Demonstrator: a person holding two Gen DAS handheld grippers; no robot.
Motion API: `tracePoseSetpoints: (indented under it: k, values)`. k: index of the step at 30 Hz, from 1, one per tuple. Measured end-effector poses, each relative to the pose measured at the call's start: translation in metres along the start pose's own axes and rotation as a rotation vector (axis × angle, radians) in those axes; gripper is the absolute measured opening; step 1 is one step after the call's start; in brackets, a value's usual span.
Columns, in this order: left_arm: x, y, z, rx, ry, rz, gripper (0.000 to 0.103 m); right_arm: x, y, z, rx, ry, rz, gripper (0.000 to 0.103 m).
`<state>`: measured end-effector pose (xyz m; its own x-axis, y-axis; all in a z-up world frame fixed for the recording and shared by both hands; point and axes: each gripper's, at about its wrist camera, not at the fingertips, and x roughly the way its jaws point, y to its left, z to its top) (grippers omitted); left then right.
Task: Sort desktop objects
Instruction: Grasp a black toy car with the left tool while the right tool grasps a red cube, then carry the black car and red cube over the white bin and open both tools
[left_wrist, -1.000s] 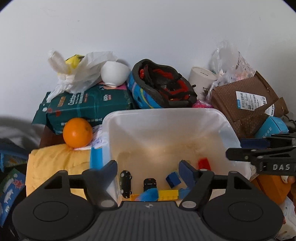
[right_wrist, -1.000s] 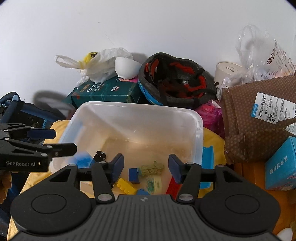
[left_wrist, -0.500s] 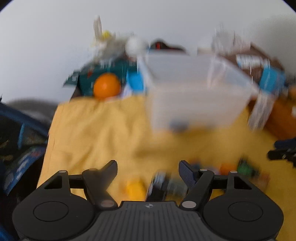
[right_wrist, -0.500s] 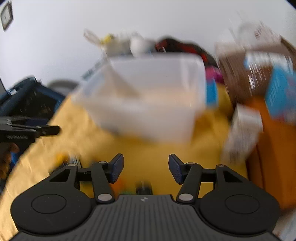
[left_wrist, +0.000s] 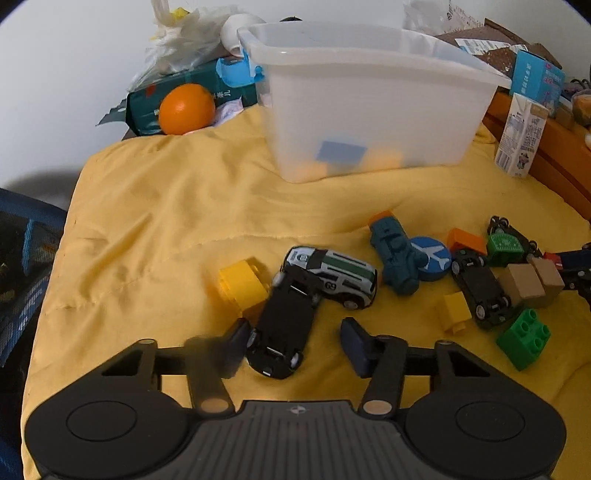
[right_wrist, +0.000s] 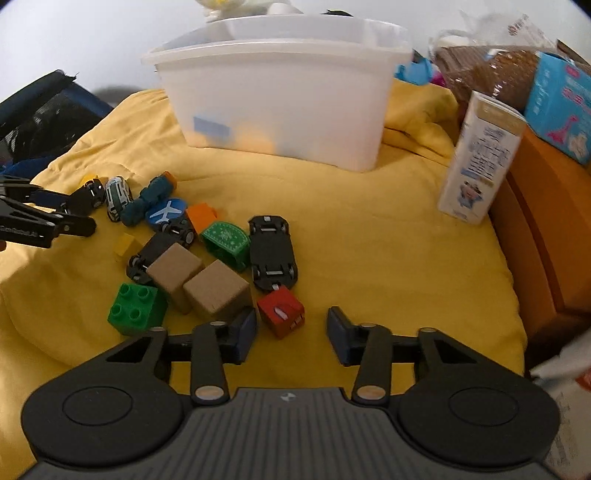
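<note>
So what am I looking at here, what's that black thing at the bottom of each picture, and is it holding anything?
Those are two handheld grippers, one in each of a person's hands, each with a camera looking along its fingers. One picture comes from the left gripper, the other from the right gripper. Both are open and hold nothing. On the yellow cloth lie toy cars and blocks, with a clear bin behind them. An upturned black car sits between the left fingers. A red block lies just ahead of the right ones.
</note>
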<state>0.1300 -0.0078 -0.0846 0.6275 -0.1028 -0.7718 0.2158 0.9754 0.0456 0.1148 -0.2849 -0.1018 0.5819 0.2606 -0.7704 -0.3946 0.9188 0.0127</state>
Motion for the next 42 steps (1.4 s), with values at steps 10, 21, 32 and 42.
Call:
tracePoseSetpoints:
  k: [10, 21, 32, 42]
  values:
    - [-0.022, 0.001, -0.003, 0.002, -0.044, -0.04, 0.047, -0.011, 0.002, -0.002, 0.031, -0.015, 0.028, 0.029]
    - [-0.066, -0.004, 0.055, -0.078, -0.129, -0.106, 0.047, -0.056, -0.007, 0.034, 0.114, -0.158, 0.051, 0.029]
    - [-0.07, 0.004, 0.182, -0.102, -0.104, -0.166, 0.047, -0.077, -0.036, 0.169, 0.154, -0.252, 0.121, 0.029]
    - [-0.048, 0.015, 0.24, -0.137, -0.023, -0.158, 0.047, -0.05, -0.049, 0.24, 0.178, -0.119, 0.094, 0.029]
